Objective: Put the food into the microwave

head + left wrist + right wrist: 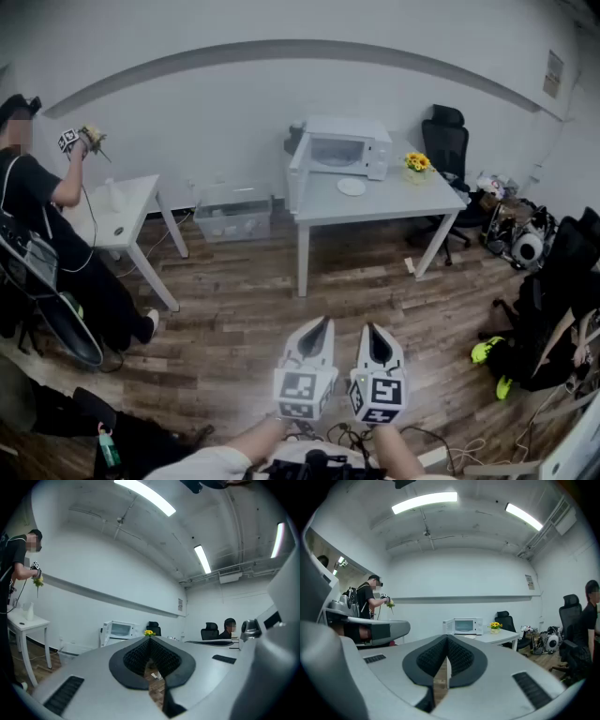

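Observation:
The white microwave stands at the back of a white table across the room, its door swung open to the left. A small white plate lies on the table in front of it; what it holds is too small to tell. Both grippers are far from the table, held level and side by side low in the head view. My left gripper is shut with nothing in it, and so is my right gripper. The microwave shows past the left jaws, and the microwave and plate show past the right ones.
A pot of yellow flowers sits at the table's right end, a black office chair behind it. A person stands at left by a small white table. A clear bin sits by the wall. Bags lie at right.

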Available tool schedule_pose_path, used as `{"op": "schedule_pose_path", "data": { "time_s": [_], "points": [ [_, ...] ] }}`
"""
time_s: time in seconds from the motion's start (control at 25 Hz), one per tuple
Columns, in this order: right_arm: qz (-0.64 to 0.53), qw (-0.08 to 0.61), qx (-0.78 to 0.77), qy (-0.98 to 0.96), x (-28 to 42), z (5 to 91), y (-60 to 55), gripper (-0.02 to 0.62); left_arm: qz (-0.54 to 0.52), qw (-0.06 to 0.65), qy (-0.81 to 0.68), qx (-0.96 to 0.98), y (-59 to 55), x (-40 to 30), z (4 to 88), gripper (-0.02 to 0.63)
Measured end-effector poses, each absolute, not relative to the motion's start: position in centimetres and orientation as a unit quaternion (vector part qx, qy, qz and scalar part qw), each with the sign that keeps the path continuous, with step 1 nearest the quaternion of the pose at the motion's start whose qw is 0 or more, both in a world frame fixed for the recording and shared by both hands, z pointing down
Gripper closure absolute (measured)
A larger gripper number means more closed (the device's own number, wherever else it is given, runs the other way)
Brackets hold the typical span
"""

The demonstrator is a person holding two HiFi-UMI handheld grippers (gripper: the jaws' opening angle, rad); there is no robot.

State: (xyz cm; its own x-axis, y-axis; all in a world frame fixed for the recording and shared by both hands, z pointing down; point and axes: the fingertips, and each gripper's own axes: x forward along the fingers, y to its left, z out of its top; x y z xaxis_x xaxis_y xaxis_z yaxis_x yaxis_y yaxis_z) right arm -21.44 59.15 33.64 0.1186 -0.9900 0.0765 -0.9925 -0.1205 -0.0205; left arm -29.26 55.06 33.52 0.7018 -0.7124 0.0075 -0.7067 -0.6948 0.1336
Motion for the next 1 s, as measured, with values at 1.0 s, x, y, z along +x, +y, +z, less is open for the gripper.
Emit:
{"op": "schedule_pose_path", "data": {
  "time_s": [1.0],
  "points": [
    [0.056,-0.010,0.779,-0.625,-21.4,34.9,58.0,0.575,-0.018,0.059,-0.369,0.927,51.2,-31.5,33.7,0.601]
  ]
}}
